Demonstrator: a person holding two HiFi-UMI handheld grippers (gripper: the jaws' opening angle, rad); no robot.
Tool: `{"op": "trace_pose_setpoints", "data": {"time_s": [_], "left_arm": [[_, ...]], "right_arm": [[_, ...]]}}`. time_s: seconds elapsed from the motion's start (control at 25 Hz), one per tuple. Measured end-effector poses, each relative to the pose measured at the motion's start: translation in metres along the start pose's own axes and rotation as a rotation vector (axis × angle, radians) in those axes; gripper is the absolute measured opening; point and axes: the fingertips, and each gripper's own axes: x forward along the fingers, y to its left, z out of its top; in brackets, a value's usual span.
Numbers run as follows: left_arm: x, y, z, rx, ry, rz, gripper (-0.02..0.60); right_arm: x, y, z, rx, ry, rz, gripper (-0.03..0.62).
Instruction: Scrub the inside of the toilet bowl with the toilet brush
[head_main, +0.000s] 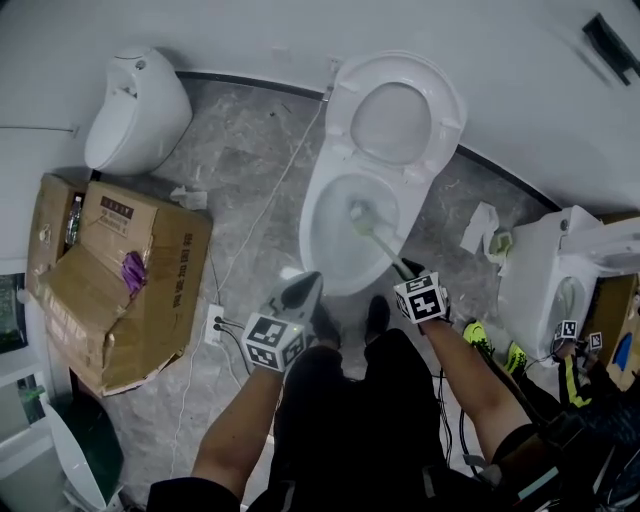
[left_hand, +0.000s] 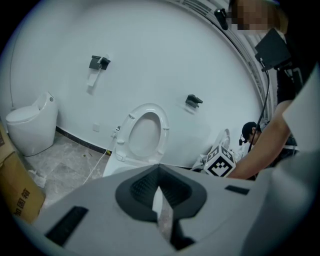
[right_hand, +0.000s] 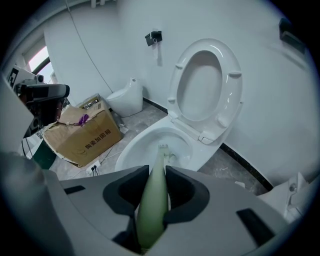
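Three toilets are in sight. The one in use, its toilet bowl (head_main: 312, 232) open with seat and lid raised, stands at 12 o'clock from the person. A low rounded toilet (head_main: 135, 105) is at 10 o'clock and a third toilet (head_main: 545, 275) at 3 o'clock. The glazed bowl looks hard, smooth and probably slippery when wet, so bristles would slide on it easily.

One cardboard box (head_main: 115, 275), partly crushed, lies at 9 o'clock.

There are two grippers. The left gripper (head_main: 304, 287) has its jaws brought together on nothing and waits at 6 o'clock of the bowl, apart from it. The right gripper (head_main: 405, 268) is clenched on the handle.

One toilet brush (head_main: 378, 238), pale green, reaches from the right gripper down into the bowl, its head near the bottom. It seems light and stiff, with a smooth tapered plastic handle. I think the hold belongs on the thick upper part, where it now is; a loose grip could let it twist.
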Motion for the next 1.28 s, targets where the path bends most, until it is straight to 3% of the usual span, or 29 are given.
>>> {"op": "trace_pose_setpoints", "data": {"time_s": [0.72, 1.28], "left_arm": [[-0.052, -0.044, 0.050, 0.047, -0.061, -0.021, 0.009], [-0.071, -0.060, 0.088, 0.063, -0.123, -0.021, 0.009]], "right_arm": [[-0.081, 0.009, 0.051, 0.036, -0.110, -0.012, 0.109], [-0.140, 0.016, 0.081, 0.003, -0.194, 0.000, 0.109]]}}
